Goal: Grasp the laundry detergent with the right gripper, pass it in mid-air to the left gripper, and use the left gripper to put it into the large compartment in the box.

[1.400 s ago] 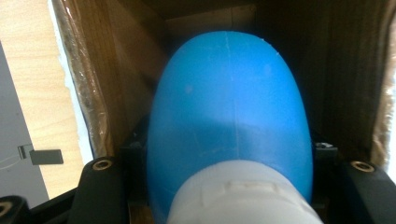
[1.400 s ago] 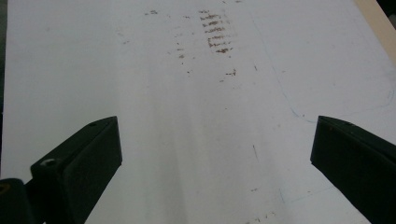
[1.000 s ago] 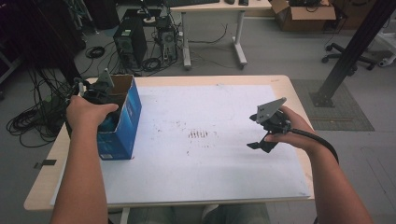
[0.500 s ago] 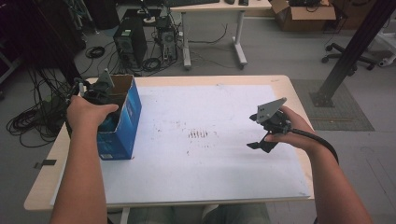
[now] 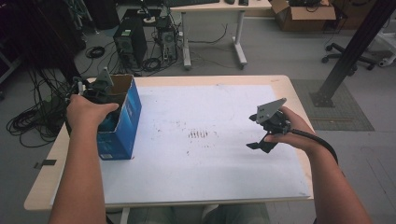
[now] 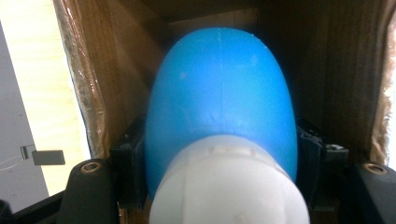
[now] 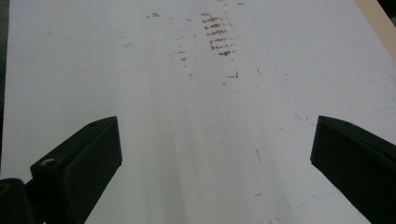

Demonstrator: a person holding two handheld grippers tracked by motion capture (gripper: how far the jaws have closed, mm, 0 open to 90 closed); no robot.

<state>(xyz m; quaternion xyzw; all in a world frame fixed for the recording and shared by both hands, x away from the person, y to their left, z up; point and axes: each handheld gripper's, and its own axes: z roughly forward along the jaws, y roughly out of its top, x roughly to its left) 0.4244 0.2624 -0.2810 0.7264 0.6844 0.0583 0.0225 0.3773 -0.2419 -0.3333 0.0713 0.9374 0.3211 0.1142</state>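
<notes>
Nothing has shifted outwardly, yet inside the blue carton the left gripper has just been opening, probably releasing the blue-and-white bottle between its jaws; right gripper gapes empty.

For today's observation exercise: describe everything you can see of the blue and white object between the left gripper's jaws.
The object is a smooth, rounded, egg-like form: a glossy blue dome, plastic by its look, with a faint seam down its middle and a white rounded part nearest the camera. It points into the open cardboard box, brown inside, blue outside. The left gripper has just been opening; its black jaws flank the blue sides, contact unclear.
</notes>
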